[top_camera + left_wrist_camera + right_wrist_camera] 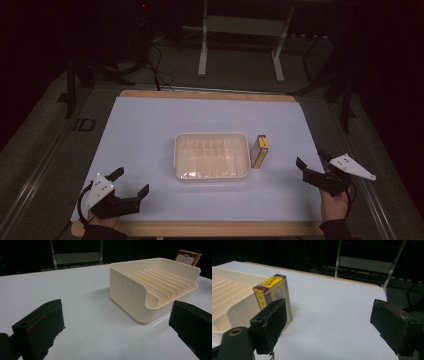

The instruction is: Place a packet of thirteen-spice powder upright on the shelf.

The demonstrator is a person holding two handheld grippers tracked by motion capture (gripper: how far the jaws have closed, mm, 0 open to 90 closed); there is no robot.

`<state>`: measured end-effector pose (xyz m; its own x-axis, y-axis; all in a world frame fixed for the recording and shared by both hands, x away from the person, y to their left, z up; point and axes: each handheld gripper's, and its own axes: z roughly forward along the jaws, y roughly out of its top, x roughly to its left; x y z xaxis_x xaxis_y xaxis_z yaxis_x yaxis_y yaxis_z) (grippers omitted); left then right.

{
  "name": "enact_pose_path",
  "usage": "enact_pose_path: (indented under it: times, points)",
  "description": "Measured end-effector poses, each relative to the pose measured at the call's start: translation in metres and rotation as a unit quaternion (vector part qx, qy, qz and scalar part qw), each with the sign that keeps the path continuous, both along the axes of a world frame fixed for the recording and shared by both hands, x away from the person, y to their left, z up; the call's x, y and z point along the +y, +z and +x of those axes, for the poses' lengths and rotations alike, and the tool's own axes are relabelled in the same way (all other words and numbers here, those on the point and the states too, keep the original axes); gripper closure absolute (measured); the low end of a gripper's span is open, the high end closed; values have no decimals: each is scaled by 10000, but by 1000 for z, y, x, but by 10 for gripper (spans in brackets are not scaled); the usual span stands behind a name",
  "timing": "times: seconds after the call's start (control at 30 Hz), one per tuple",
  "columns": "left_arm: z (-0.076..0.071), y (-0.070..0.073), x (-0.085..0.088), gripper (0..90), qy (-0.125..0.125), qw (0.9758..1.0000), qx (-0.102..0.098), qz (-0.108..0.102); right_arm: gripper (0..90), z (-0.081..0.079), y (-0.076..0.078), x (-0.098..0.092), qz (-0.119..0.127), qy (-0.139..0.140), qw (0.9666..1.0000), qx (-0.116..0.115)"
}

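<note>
Both wide-jawed grippers flank tray (212, 156); yellow box (260, 151) label unreadable.

My high view looks forward and down on the whole table (150, 115) from above its near edge, from rather far. My left gripper view sits low over the table (82, 290), near its surface, and faces the cream tray (130, 295) from close. My right gripper view is also low and faces across the table (332, 305) toward the dark background. All three views share the tray (227, 302) and the small box (273, 292) beside it.
</note>
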<state>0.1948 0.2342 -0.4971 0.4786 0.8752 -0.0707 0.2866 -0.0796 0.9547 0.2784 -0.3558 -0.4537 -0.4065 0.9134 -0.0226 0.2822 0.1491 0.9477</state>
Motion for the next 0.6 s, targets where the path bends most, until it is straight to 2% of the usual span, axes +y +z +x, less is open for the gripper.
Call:
enact_pose_path:
  times: [0.13,0.27,0.37,0.43,0.53,0.6]
  points:
    - [-1,0,0,0,33,10000,-22,-20,139,3,-1,-1,-53,53,9999,104]
    - [0,0,1,0,48,10000,-12,-5,138,8,0,-3,69,320,9990,307]
    - [0,0,1,0,44,10000,-17,-7,138,8,1,-4,73,339,9988,339]
    - [0,0,1,0,38,10000,-12,10,140,13,3,-10,19,446,9982,408]
    - [0,0,1,0,39,10000,-28,-1,141,18,3,-13,10,692,9958,591]
    - [0,0,1,0,53,10000,-39,-4,141,22,2,-13,-165,845,9941,662]
